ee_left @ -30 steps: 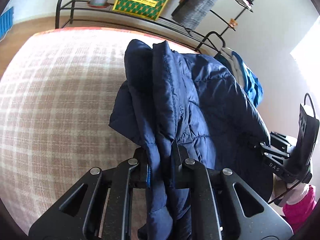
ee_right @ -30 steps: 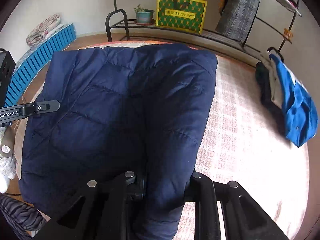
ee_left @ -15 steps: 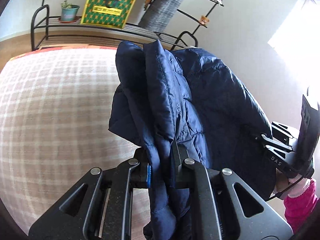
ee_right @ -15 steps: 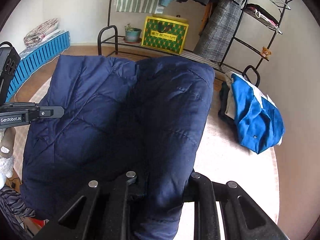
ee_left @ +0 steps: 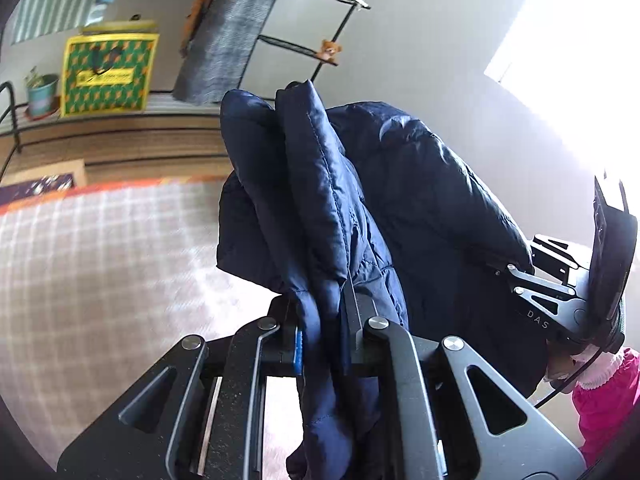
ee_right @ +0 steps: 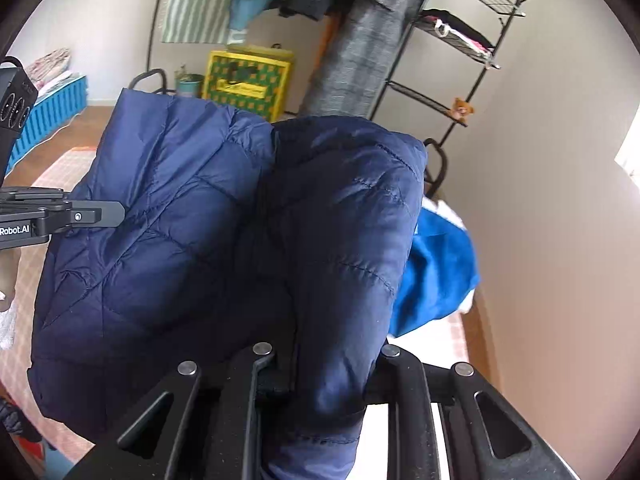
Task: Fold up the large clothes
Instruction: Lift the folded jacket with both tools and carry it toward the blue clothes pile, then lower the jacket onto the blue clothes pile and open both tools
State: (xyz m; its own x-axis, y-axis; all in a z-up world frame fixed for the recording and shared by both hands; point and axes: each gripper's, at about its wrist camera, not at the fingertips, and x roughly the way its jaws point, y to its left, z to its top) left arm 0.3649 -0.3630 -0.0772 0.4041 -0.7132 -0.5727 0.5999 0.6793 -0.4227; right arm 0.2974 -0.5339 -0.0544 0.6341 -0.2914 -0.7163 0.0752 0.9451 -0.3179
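Navy jacket (ee_left: pixel 400 200) between both grippers' jaws

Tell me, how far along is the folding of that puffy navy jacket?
Partly done, it seems: the navy jacket already hangs doubled into thick layers. In hand: the left gripper and the right gripper each clamp an edge, holding it above the checked rug. Left: laying it down and finishing the fold. The blue garment beside it looks unfolded.

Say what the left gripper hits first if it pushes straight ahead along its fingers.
The left gripper is shut on the navy quilted puffer jacket, which blocks its line. Beyond that, probably the pink plaid rug; depth unclear.
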